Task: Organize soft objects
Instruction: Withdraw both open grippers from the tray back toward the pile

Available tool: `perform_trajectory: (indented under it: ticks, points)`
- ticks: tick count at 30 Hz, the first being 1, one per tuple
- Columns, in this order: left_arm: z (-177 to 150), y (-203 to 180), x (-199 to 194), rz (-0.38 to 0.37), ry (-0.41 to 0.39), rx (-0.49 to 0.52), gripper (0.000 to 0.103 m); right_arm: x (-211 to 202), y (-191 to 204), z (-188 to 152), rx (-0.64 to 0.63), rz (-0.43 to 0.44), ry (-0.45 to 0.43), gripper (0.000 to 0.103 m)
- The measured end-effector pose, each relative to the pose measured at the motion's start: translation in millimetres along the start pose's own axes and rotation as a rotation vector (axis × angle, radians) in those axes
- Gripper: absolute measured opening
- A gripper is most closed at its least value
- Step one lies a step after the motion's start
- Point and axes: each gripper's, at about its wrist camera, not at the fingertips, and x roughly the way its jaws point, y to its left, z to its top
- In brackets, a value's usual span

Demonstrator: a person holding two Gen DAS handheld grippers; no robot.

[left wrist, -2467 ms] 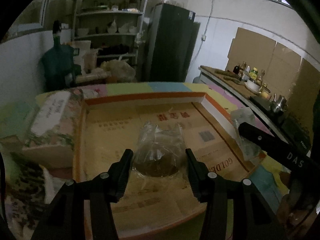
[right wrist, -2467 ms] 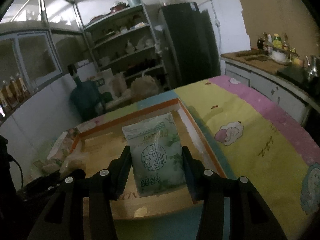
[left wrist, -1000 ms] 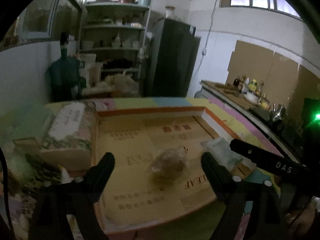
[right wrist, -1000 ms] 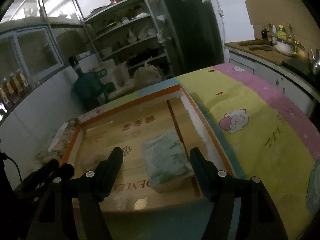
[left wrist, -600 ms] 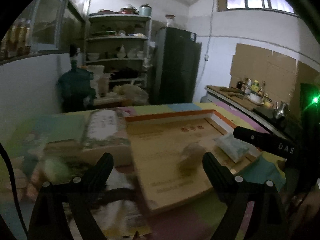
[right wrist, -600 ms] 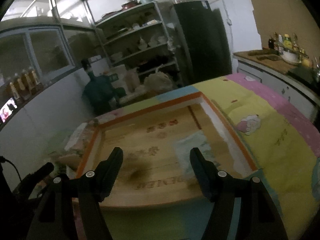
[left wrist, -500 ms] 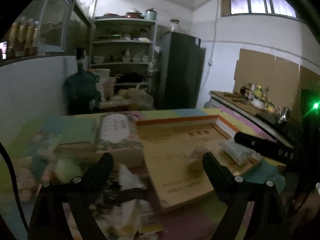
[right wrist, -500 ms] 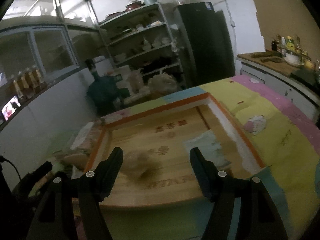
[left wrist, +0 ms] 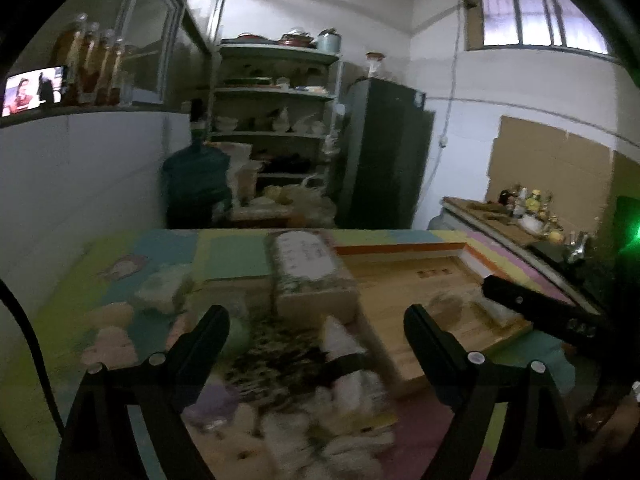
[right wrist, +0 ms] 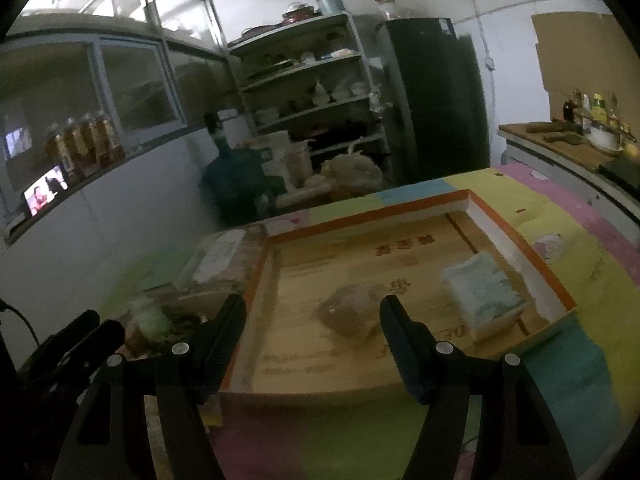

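Both grippers, left [left wrist: 316,322] and right [right wrist: 312,310], are hanging fingers apart, empty; bag [right wrist: 352,314] and pack [right wrist: 482,294] are lying, seemingly, in the tray [right wrist: 520,240].

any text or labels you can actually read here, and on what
Nothing reads in full.
"DE": the start of a cut-off word printed on the floor of the cardboard tray, right wrist view.
Red characters on the tray floor: blurred.
White label on the floral box: blurred.
Pale green packet in the tray: print blurred.
White letters on the right hand-held gripper, seen in the left wrist view: blurred.
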Motion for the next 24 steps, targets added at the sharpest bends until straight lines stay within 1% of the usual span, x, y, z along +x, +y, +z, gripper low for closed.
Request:
perform_trajectory:
  ticks: [3, 13, 19, 24]
  points:
    - [-4, 13, -6, 0.021, 0.007, -0.016, 0.086, -1, 11, -2, -0.004, 0.019, 0.002, 0.071]
    - [-24, 68, -19, 0.120, 0.033, -0.090, 0.086, 14, 53, -10, -0.058, 0.092, 0.046, 0.071]
    - [-31, 94, -20, 0.145, 0.063, -0.130, 0.086, 26, 80, -13, -0.099, 0.129, 0.073, 0.071]
    - [-32, 113, -22, 0.153, 0.065, -0.163, 0.083, 34, 98, -15, -0.117, 0.161, 0.093, 0.071]
